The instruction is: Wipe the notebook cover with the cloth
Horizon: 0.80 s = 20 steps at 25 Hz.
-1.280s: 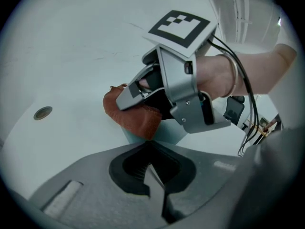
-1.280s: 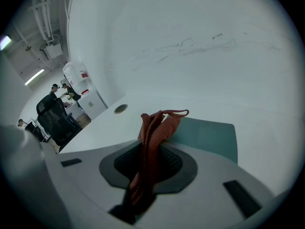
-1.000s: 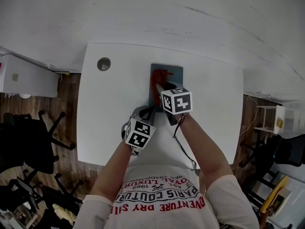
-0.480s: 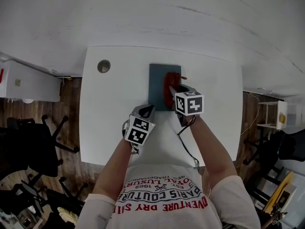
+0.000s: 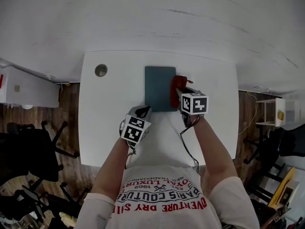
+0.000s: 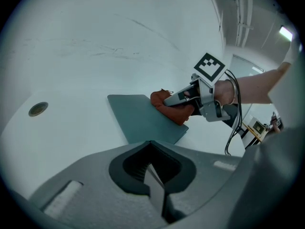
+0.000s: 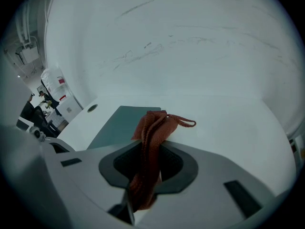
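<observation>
On the white table [image 5: 107,123], a dark teal notebook [image 5: 159,87] lay flat and closed, toward the far edge, with its long sides running away from the person. The right gripper [image 5: 178,92] reached along the notebook's right edge. Its own view [image 7: 143,187] showed the jaws clamped on a red cloth [image 7: 152,142], which ran down between them in folds with a thin loop sticking out to the right. Seen from the head, the cloth [image 5: 177,84] sat across that right edge, partly on the cover and partly over the tabletop. The left gripper [image 5: 145,110] sat just beside the notebook's near left corner, whether touching it could not be told. Its jaws were pressed together with nothing between them [image 6: 155,182]. A small round cable hole [image 5: 100,70] lay near the table's far left corner, well apart from the notebook.
</observation>
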### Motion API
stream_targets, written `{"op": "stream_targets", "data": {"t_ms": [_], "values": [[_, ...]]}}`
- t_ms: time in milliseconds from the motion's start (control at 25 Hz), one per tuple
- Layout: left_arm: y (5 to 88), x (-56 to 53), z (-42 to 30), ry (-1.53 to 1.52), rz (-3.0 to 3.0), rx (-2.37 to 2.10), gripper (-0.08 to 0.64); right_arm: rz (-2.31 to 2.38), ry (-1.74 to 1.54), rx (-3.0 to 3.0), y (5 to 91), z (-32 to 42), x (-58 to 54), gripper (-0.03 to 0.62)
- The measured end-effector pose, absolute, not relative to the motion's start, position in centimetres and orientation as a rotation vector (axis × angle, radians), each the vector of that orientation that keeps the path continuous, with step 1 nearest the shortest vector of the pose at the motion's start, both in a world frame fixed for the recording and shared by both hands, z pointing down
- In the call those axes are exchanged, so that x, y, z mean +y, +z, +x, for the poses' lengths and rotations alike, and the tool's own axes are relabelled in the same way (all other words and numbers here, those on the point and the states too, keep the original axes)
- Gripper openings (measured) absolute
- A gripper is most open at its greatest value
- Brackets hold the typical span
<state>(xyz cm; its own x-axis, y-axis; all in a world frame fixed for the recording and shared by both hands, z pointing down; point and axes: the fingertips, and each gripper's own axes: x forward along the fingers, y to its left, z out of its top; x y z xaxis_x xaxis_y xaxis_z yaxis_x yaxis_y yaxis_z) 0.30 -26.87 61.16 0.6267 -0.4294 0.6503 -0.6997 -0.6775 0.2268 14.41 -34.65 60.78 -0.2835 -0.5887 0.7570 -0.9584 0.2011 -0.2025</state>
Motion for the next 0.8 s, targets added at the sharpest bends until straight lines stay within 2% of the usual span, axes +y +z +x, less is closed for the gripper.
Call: {"op": "stream_targets", "data": {"t_ms": [400, 800], "values": [[61.1, -26.9, 0.3, 0.78, 2.374, -0.868, 0.009, 1.478, 0.826, -1.901, 58.4, 15.1, -34.3, 0.083], [61.0, -26.8, 0.2, 0.767, 2.368, -0.845, 0.009, 1.112, 0.947, -2.201, 55.5, 4.6, -32.3, 0.083]]}}
